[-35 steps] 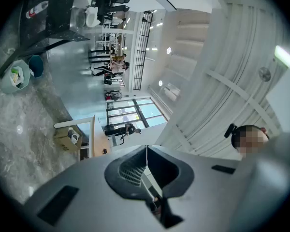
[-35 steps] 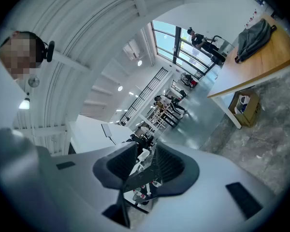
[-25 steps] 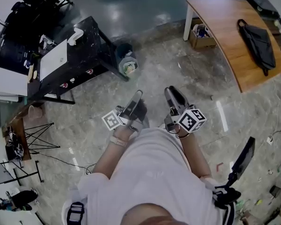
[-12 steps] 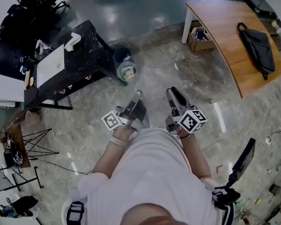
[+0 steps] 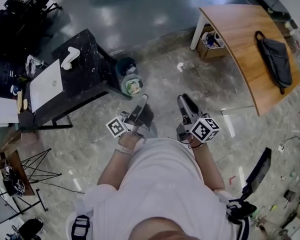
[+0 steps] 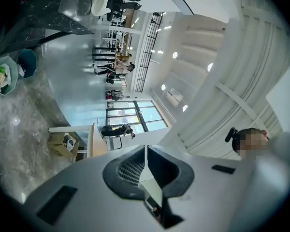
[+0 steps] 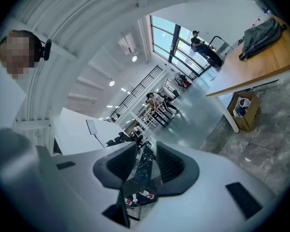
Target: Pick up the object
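Note:
I hold both grippers close in front of my body, above bare floor and away from every table. My left gripper (image 5: pixel 144 100) (image 6: pixel 145 151) is shut, its pads meeting at the tip with nothing between them. My right gripper (image 5: pixel 183 99) (image 7: pixel 146 149) stands open by a narrow gap and holds nothing. Ahead to the left is a black marble-look table (image 5: pixel 85 64). On it lie a white curved object (image 5: pixel 69 57) and a white sheet (image 5: pixel 46 84). In the right gripper view that black table (image 7: pixel 144 170) shows through the gap between the jaws.
A bin (image 5: pixel 131 84) full of rubbish stands by the black table's corner. At the right is a wooden table (image 5: pixel 240 29) with a black bag (image 5: pixel 276 59) on it and a cardboard box (image 5: pixel 212 40) under it. Chairs and stands crowd the far left.
In the head view the black table and the bin have slid left and up, and the wooden table has shifted slightly. Both grippers have stayed in place before my body.

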